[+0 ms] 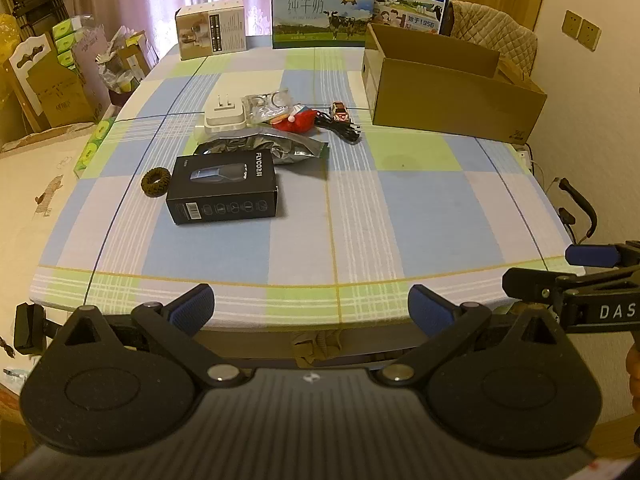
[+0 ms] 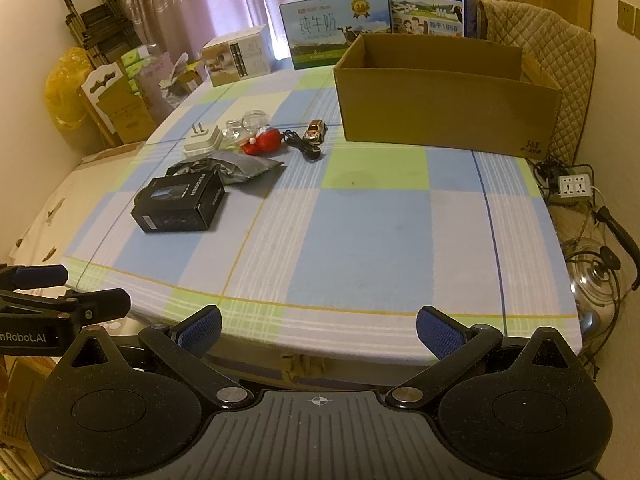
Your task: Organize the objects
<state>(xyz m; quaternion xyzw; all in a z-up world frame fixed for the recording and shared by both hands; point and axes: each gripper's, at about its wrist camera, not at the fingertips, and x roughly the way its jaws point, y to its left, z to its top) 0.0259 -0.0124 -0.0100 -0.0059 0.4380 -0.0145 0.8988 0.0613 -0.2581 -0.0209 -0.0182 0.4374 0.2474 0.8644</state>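
Loose items lie left of centre on the checked table (image 1: 400, 208): a black shaver box (image 1: 224, 190) (image 2: 180, 204), a brown hair tie (image 1: 156, 182), a silver foil bag (image 1: 268, 148) (image 2: 240, 166), a white plug adapter (image 1: 224, 116) (image 2: 202, 142), a red plush toy (image 1: 294, 120) (image 2: 262, 142), a black cable (image 1: 340, 128) (image 2: 302, 144) and a toy car (image 1: 340, 111) (image 2: 315, 130). An open cardboard box (image 1: 452, 92) (image 2: 444, 100) stands at the far right. My left gripper (image 1: 311, 306) and right gripper (image 2: 318, 326) hover open and empty at the table's near edge, side by side.
Two milk cartons (image 1: 322, 12) (image 2: 332, 26) and a small white box (image 1: 210, 28) (image 2: 236, 56) line the table's far edge. A padded chair (image 2: 560, 60) stands behind the cardboard box. A power strip (image 2: 574, 186) and cables lie on the floor at right; boxes pile up at left.
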